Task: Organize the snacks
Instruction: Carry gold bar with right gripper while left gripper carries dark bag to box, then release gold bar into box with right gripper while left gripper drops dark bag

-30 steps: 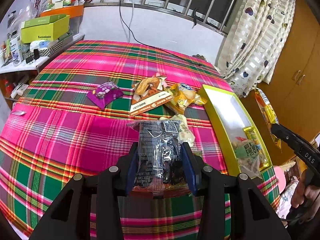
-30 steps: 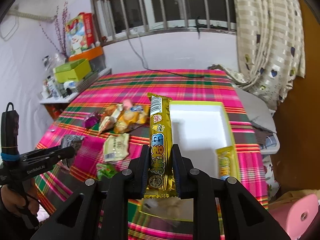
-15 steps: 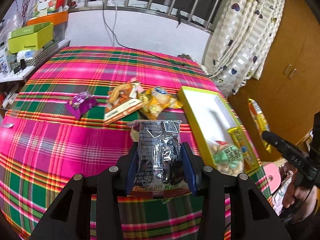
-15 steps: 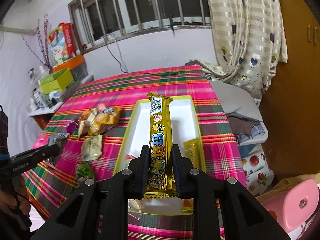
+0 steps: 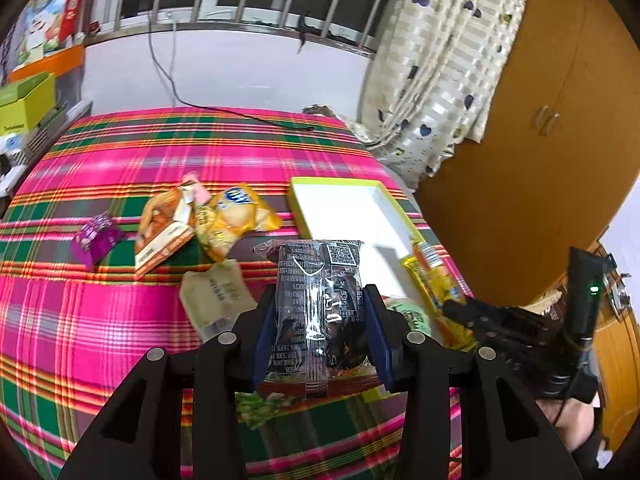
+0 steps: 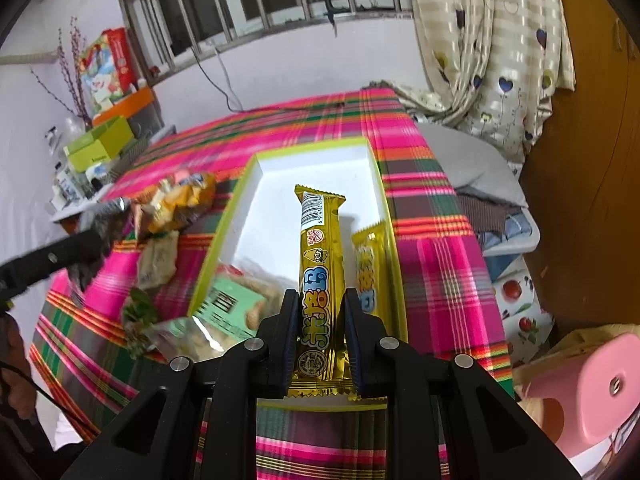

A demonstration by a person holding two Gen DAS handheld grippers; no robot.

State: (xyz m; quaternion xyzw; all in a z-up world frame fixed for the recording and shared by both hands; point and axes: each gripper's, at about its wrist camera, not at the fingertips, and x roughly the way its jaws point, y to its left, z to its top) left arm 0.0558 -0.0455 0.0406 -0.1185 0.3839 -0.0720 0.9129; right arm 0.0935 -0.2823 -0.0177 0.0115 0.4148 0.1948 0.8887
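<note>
My left gripper is shut on a black snack packet and holds it above the table near the box's near left corner. My right gripper is shut on a long yellow snack bar and holds it low over the yellow-rimmed white box. Inside the box lie another yellow bar along the right wall and a green nut packet at the near end. The box and right gripper also show in the left wrist view.
Loose snacks lie left of the box on the plaid tablecloth: yellow chip bags, an orange packet, a purple packet, a beige packet. A pink stool and wooden cabinet stand right of the table.
Both grippers have moved toward the box. The right gripper has lowered the yellow bar over the box's near right part. The left gripper has carried the black packet rightward to the box.
</note>
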